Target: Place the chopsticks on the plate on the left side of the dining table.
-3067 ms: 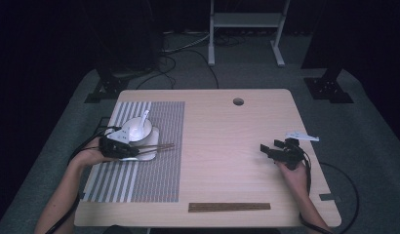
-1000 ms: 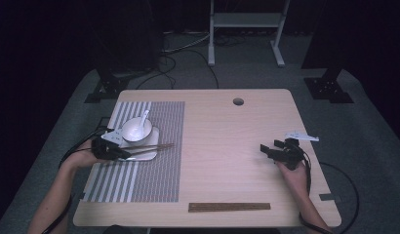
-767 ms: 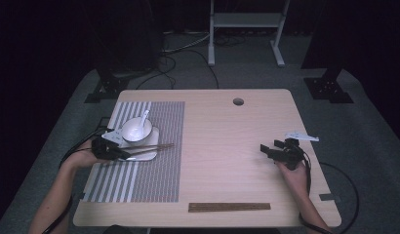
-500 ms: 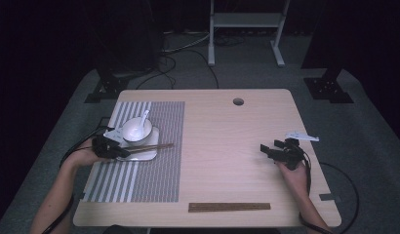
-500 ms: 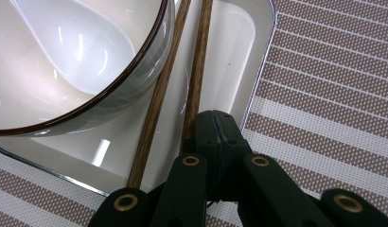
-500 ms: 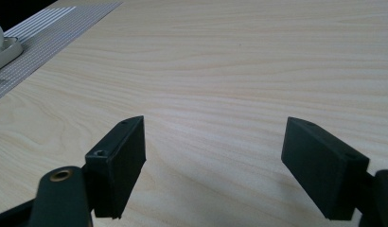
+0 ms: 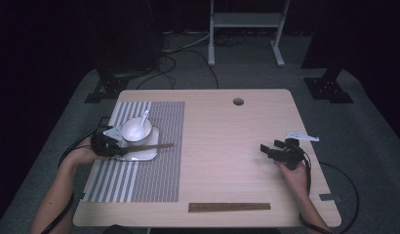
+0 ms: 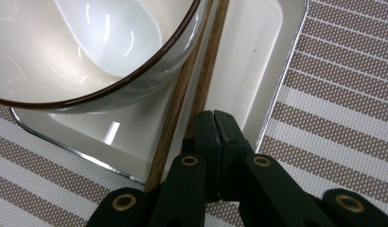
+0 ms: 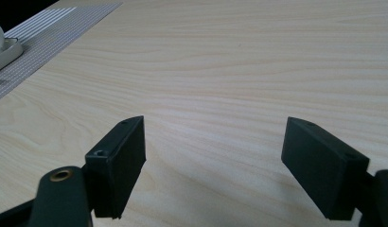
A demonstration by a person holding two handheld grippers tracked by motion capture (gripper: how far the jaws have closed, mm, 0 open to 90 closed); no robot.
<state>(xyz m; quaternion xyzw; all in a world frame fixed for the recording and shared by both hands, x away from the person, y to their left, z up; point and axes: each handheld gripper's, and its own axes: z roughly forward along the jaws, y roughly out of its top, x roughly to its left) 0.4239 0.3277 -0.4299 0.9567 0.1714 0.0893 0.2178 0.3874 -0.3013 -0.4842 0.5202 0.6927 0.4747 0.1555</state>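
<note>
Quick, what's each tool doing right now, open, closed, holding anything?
Left tool: closed, jaws pressed together beside the chopsticks on the white tray; no grip on them can be told.
Right tool: open, empty, above the bare table.

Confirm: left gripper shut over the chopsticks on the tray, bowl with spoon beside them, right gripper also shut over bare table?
Not quite. The right gripper is open: the right gripper view shows its jaws wide apart over the bare table. The rest stands: left gripper, chopsticks, tray, bowl, spoon.
</note>
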